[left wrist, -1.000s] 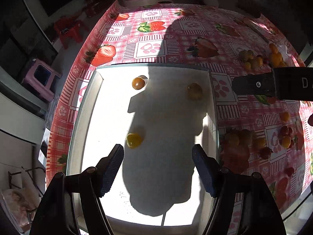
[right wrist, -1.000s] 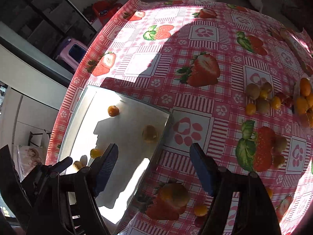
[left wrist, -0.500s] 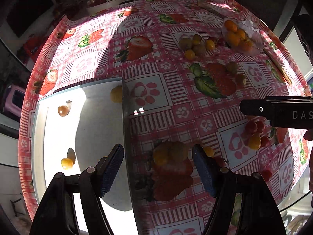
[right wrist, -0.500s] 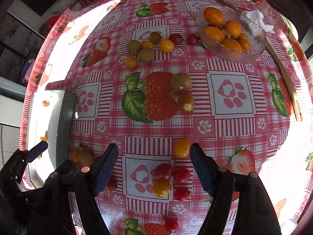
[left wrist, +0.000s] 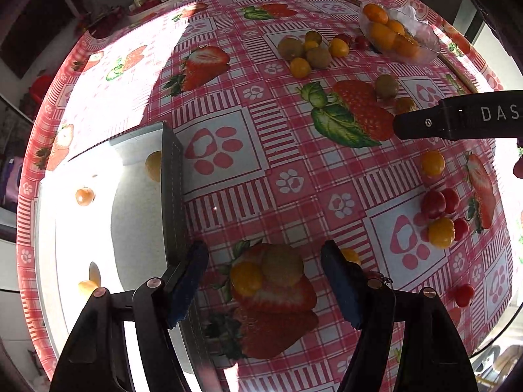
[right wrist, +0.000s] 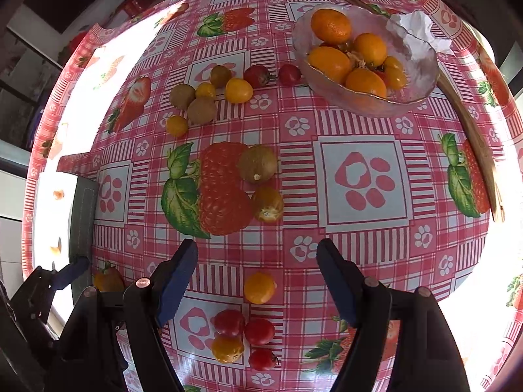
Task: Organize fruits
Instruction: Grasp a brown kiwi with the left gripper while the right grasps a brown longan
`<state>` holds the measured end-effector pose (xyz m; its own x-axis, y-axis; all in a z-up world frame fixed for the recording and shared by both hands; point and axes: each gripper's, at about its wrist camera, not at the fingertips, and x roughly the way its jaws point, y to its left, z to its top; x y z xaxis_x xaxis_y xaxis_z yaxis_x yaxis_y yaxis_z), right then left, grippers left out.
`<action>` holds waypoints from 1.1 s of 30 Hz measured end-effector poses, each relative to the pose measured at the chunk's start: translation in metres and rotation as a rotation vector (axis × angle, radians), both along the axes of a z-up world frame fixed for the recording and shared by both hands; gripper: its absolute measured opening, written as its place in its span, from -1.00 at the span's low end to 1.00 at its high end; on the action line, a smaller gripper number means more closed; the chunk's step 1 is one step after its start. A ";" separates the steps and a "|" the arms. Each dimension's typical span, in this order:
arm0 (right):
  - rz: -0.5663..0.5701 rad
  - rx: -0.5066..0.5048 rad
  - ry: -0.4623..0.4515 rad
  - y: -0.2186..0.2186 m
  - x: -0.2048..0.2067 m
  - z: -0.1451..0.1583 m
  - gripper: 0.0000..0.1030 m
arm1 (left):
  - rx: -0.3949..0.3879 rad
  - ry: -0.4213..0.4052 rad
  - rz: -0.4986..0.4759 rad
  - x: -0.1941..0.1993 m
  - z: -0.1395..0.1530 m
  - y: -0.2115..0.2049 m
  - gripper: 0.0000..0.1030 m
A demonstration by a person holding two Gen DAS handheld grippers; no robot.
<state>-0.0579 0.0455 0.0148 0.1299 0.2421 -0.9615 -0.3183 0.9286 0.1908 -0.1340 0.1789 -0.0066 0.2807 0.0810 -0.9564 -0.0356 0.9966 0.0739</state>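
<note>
Oranges (right wrist: pixel 330 26) fill the glass bowl (right wrist: pixel 421 75), three small fruits (left wrist: pixel 84 196) in the tray (left wrist: pixel 137 261); both claws spread.

Small round orange, red and brown-green fruits (right wrist: pixel 260 287) lie scattered in loose clusters on the tablecloth. Larger oranges (right wrist: pixel 330 26) fill a clear glass bowl (right wrist: pixel 421 75). Three small orange fruits (left wrist: pixel 85 196) sit well apart in a white tray (left wrist: pixel 140 254).

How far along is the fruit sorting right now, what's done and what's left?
Early stage. Done: three small orange fruits lie in the white tray. In hand: nothing; the left gripper and right gripper are both open. Left: kiwis, red tomatoes and yellow ones scattered on the tablecloth; oranges sit in the glass bowl.
</note>
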 end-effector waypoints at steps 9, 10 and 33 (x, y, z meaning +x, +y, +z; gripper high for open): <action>0.050 -0.047 -0.048 0.015 0.015 -0.009 0.32 | -0.025 -0.018 -0.027 0.002 -0.004 -0.005 0.16; 0.055 -0.059 -0.056 0.017 0.016 -0.009 0.22 | -0.023 -0.020 -0.033 0.002 -0.003 -0.007 0.13; 0.005 0.024 -0.033 0.004 -0.001 -0.001 -0.53 | -0.257 -0.003 0.106 -0.006 0.003 0.012 -0.47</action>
<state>-0.0587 0.0494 0.0138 0.1602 0.2663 -0.9505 -0.3297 0.9221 0.2027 -0.1399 0.1906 -0.0036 0.2864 -0.1349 -0.9486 -0.1406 0.9734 -0.1809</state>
